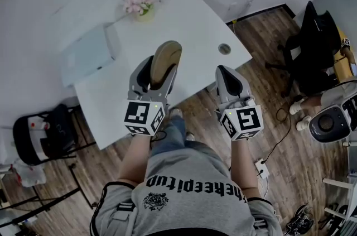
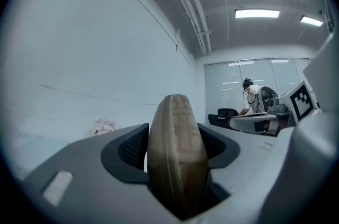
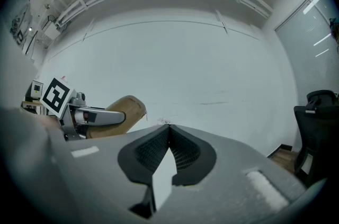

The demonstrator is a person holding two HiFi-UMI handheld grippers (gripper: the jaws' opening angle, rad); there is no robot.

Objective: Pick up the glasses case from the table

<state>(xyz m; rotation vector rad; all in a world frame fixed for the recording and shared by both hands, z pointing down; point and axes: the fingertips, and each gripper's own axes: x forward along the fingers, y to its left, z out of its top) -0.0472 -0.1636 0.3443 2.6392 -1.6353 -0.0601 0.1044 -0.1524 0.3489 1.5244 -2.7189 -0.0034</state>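
A tan zippered glasses case stands on edge between the jaws of my left gripper, held up above the white table. In the left gripper view the case fills the gap, with both pads pressed on its sides. My right gripper hovers level beside the table's near right edge, its jaws closed tip to tip on nothing. From the right gripper view the left gripper and the case show at the left.
A pot of pink flowers stands at the table's far side and a pale flat box lies at its left. A round cable hole is near the right edge. A black chair stands to the right, a black bag to the left.
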